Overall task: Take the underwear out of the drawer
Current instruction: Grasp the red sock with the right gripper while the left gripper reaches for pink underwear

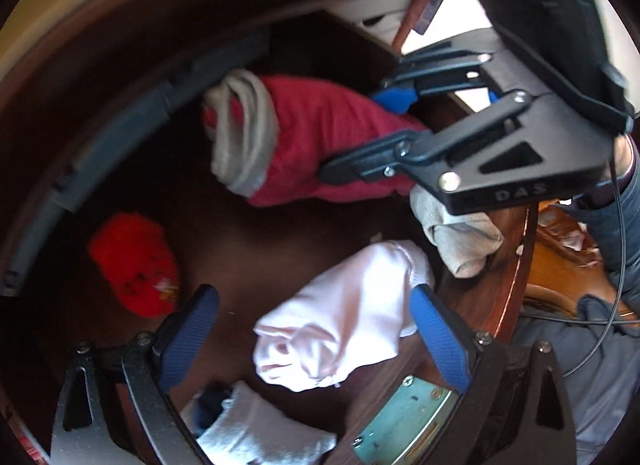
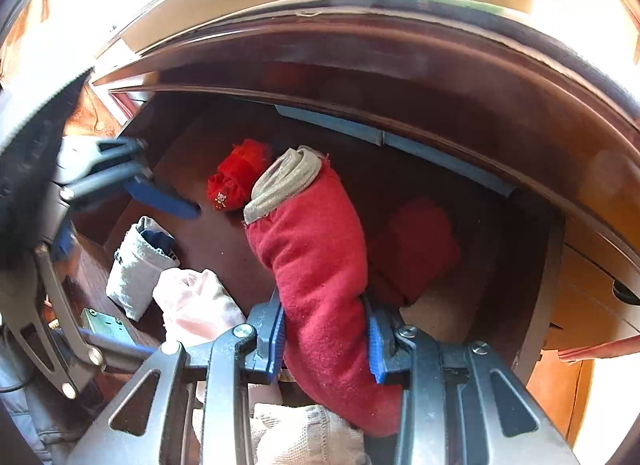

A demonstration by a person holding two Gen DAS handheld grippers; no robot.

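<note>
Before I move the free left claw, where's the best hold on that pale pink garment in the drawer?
Grip the raised bunched middle of the pale pink garment, coming down from above. It lies crumpled against the drawer's front wall, so the folds offer more to pinch than the flat edges do. The left claw is open and already straddles it.
</note>
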